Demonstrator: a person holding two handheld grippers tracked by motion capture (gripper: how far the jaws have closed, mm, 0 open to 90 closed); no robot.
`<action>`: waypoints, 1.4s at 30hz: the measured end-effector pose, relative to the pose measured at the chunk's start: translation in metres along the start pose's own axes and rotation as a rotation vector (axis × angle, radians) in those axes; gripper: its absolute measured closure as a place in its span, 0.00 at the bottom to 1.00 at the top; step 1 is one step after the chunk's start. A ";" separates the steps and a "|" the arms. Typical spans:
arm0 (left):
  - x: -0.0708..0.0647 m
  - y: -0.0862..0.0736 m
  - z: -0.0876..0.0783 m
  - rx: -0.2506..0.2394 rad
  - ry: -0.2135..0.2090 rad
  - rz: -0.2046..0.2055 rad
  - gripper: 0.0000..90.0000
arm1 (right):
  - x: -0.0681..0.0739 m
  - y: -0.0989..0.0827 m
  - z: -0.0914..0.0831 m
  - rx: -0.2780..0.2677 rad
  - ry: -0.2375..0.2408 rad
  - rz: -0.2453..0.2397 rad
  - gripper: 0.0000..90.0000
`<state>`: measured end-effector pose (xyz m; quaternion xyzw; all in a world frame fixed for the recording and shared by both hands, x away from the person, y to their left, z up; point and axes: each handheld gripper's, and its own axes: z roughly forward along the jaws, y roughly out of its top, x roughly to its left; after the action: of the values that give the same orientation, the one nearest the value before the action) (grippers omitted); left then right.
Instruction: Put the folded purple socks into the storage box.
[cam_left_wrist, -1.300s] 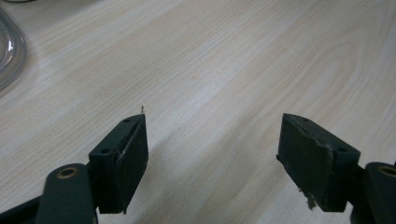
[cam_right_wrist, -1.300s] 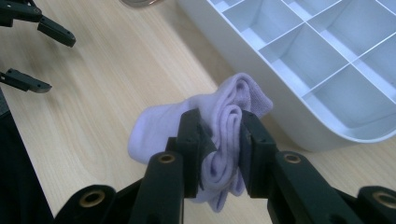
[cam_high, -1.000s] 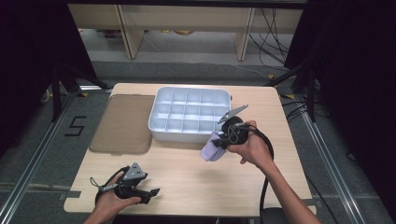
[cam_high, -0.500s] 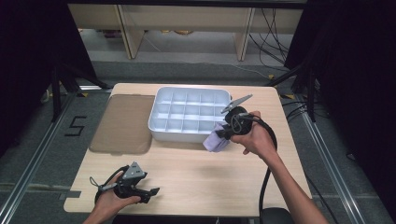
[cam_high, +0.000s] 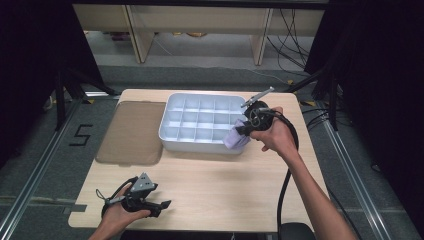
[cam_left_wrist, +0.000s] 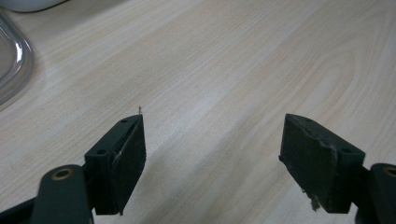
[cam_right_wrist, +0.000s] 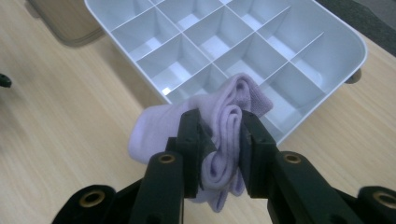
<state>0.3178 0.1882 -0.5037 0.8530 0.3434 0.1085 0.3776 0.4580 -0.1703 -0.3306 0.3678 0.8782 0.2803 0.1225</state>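
Right gripper (cam_right_wrist: 218, 142) pinches lilac cloth (cam_right_wrist: 224, 116) above wooden table (cam_high: 225, 185).

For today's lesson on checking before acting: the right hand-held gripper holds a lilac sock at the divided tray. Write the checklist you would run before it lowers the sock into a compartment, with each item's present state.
1. Grip on the sock: the right hand-held gripper is shut on the folded lilac sock. Ok.
2. Sock over the tray: it hangs at the white divided tray's front right corner, partly outside the rim. Not ok.
3. Compartments free: those visible look empty. Ok.
4. Left hand-held gripper out of the way: open, resting near the table's front left edge. Ok.
5. Brown lid clear of the tray: lying flat beside it. Ok.
6. Sock fits one compartment: cannot tell.
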 end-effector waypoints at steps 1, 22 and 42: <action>0.000 0.000 0.000 0.001 0.000 0.001 0.25 | -0.002 0.001 0.000 0.000 -0.007 -0.012 0.81; -0.002 0.000 0.001 -0.003 -0.011 0.002 0.25 | -0.028 0.025 0.042 0.093 -0.118 0.003 0.81; -0.002 0.000 0.001 0.012 -0.014 0.010 0.25 | -0.032 0.026 0.085 0.230 -0.244 -0.086 0.81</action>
<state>0.3167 0.1863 -0.5041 0.8576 0.3372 0.1025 0.3745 0.5318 -0.1441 -0.3845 0.3730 0.8979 0.1255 0.1972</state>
